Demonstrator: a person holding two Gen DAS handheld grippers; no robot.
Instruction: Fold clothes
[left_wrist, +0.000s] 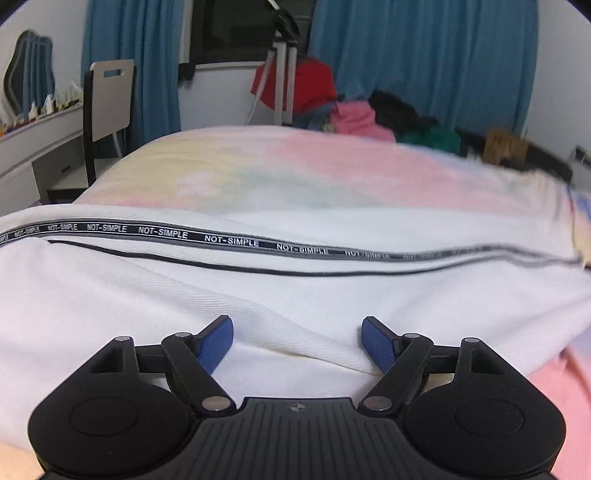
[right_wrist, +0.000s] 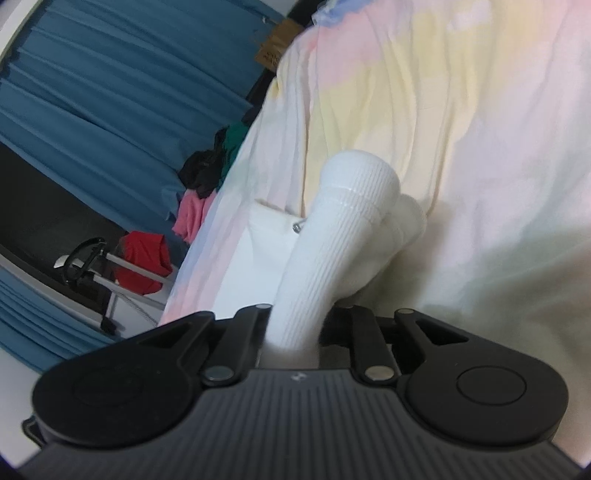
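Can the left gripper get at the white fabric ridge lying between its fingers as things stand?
Probably yes: the left gripper is open, with the ridge of the white garment lying between its fingers and nothing in the way.

Your left gripper (left_wrist: 297, 341): open, white garment (left_wrist: 258, 295) fold between pads. Bed (left_wrist: 295, 166) far half bare, passable. Clothes pile (left_wrist: 354, 118), tripod (left_wrist: 282, 74) crowd far edge; chair (left_wrist: 107, 99) blocks far-left corner.
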